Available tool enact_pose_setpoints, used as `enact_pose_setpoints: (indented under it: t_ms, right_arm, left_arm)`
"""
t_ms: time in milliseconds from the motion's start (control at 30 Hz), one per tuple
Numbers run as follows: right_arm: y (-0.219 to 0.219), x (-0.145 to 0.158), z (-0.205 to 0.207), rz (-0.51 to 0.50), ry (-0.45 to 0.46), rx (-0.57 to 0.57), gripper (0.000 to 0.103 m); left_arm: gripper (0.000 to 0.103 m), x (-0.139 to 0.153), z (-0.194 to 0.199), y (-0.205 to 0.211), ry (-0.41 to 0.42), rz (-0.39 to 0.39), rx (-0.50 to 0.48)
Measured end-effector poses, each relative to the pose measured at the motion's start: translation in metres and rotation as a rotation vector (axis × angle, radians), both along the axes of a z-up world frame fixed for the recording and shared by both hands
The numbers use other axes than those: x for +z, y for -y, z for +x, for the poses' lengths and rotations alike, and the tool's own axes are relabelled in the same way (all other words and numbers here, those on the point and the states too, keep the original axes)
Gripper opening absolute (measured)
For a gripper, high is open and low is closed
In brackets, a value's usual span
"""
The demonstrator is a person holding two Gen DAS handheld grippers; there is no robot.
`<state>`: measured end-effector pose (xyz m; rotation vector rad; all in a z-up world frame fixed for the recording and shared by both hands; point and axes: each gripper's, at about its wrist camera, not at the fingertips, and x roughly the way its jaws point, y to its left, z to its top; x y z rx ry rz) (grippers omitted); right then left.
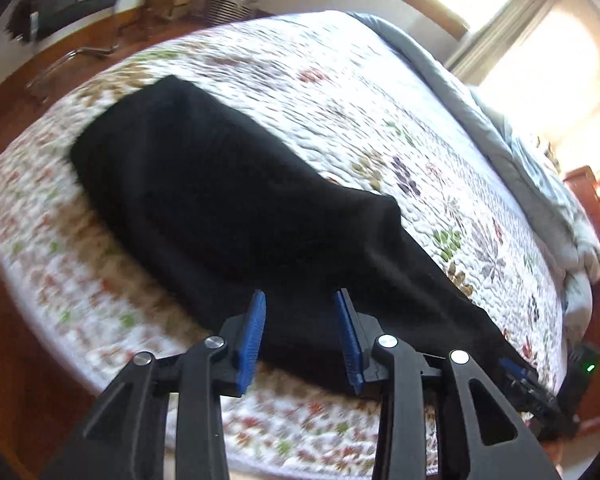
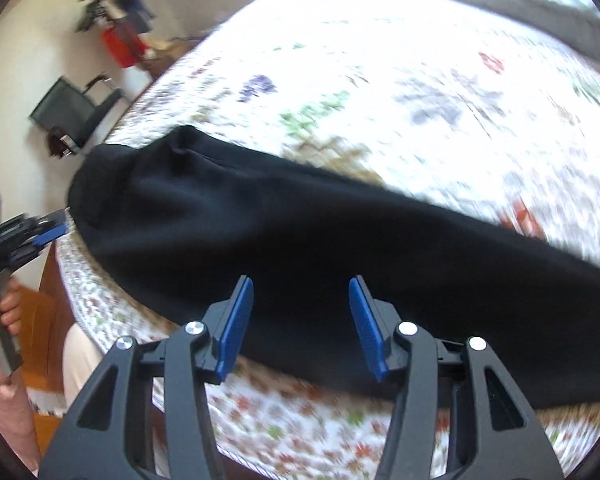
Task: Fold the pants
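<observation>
From the left wrist, the black fabric pants (image 1: 220,184) lie in a long folded band across the white quilted bedspread with a leaf-and-flower print (image 1: 380,92), near its front edge. The left gripper (image 1: 302,338) hovers over the pants with its blue-padded fingers (image 1: 252,332) apart and nothing pressed between them. Only this view shows the bright window (image 1: 548,60), the rumpled grey duvet (image 1: 500,128) along the far side and the red-brown wooden bed frame (image 1: 592,200). The right gripper (image 1: 528,384) shows at the pants' far right end, too cut off to read.

From the right wrist, the right gripper (image 2: 302,326) also stands open above the pants (image 2: 300,240), clear of the cloth. Only here are a hand (image 2: 8,308) gripping a grey handle and a pink sleeve (image 2: 4,400) visible. The bedspread (image 2: 420,80) is motion-blurred, and the pants' right end runs out of frame.
</observation>
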<state>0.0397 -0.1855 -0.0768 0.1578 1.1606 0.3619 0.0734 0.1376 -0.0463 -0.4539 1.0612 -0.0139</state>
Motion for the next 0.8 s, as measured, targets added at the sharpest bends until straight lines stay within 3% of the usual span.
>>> enact_pose_setpoints:
  t_ms: [233, 367, 600, 633, 700, 767, 800]
  right_arm:
    - [-0.041, 0.001, 0.060, 0.008, 0.023, 0.179, 0.050]
    - [-0.065, -0.012, 0.085, 0.031, 0.018, 0.278, 0.053]
    - [-0.094, -0.046, 0.110, -0.038, -0.015, 0.427, 0.056]
    - [-0.095, -0.051, 0.111, -0.050, -0.023, 0.442, 0.052]
    - [-0.098, -0.055, 0.110, -0.092, -0.006, 0.461, 0.033]
    - [-0.096, -0.053, 0.111, -0.057, -0.007, 0.479, 0.003]
    - [-0.093, -0.050, 0.112, -0.017, -0.016, 0.468, 0.003]
  left_arm:
    - [0.036, -0.045, 0.051, -0.005, -0.079, 0.109, 0.008]
    - [0.035, -0.061, 0.062, -0.028, -0.112, 0.034, 0.037]
    - [0.035, -0.058, 0.059, -0.034, -0.087, 0.014, 0.024]
    - [0.035, -0.058, 0.059, -0.034, -0.084, 0.015, 0.023]
    - [0.039, -0.058, 0.057, -0.033, -0.074, 0.019, 0.020]
    - [0.041, -0.054, 0.056, -0.029, -0.060, 0.027, 0.028]
    - [0.044, -0.050, 0.054, -0.029, -0.039, 0.043, 0.045]
